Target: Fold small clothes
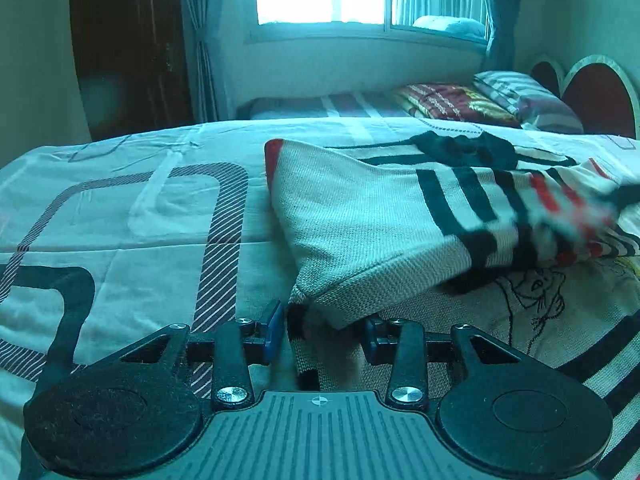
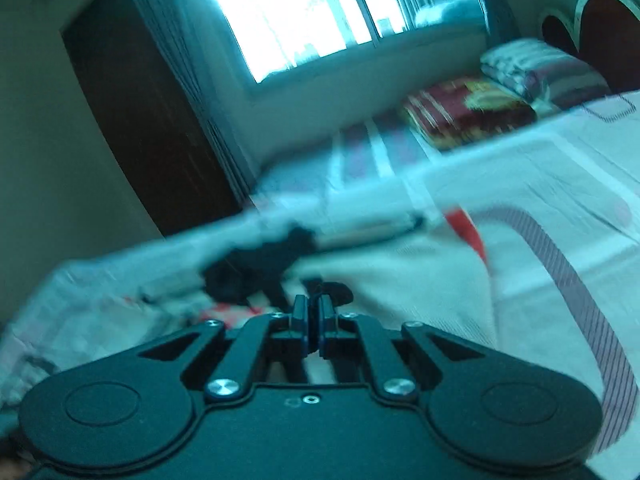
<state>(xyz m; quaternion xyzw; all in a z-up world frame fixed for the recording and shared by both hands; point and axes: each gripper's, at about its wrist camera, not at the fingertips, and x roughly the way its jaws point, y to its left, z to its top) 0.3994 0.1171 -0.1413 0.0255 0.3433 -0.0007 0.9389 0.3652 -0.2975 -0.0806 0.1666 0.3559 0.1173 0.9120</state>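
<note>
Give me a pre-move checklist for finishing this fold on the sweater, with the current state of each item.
1. Left hand-held gripper open around the sweater edge: ok, pads apart with knit fabric between them.
2. Left grip closed on the fabric: not ok, jaws stand wide.
3. Right hand-held gripper closed: ok, pads nearly together.
4. Right gripper actually pinching the sweater: cannot tell, the right wrist view is motion-blurred.
5. Folded flap lying flat: not ok, it is raised off the lower layer near the left gripper.
6. Bedsheet beside the sweater free for laying the fold: ok in the left wrist view.
</note>
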